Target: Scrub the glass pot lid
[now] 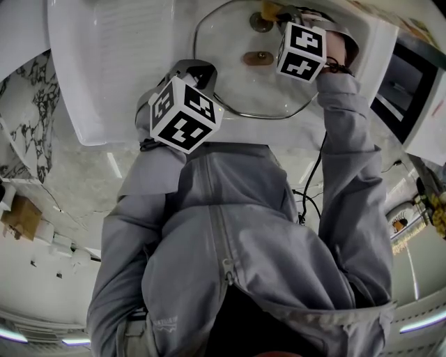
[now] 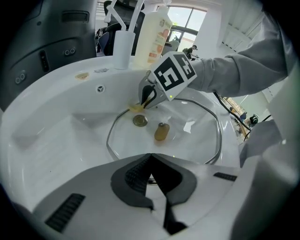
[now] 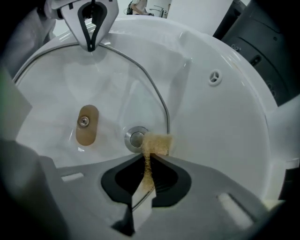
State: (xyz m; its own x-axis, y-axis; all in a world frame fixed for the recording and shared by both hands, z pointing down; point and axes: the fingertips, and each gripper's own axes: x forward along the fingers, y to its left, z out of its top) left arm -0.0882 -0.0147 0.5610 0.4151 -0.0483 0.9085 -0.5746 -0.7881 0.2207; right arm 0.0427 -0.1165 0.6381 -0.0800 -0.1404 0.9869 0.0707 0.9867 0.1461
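Observation:
The glass pot lid (image 1: 240,87) lies in a white sink (image 1: 111,63), its brown knob (image 2: 161,132) facing up. My left gripper (image 2: 150,158) is shut on the lid's metal rim at the near edge; it shows across the lid in the right gripper view (image 3: 91,46). My right gripper (image 3: 147,158) is shut on a yellow sponge (image 3: 157,143). The sponge presses against the far rim of the lid (image 3: 108,89), beside the sink's drain (image 3: 136,138). In the head view the right gripper (image 1: 272,14) is at the lid's far side and the left gripper (image 1: 203,73) at its left edge.
A soap bottle (image 2: 152,35) and a white cup (image 2: 122,47) stand on the sink's back ledge. An overflow hole (image 3: 214,77) sits in the basin wall. A dark appliance (image 1: 408,87) stands to the right of the sink.

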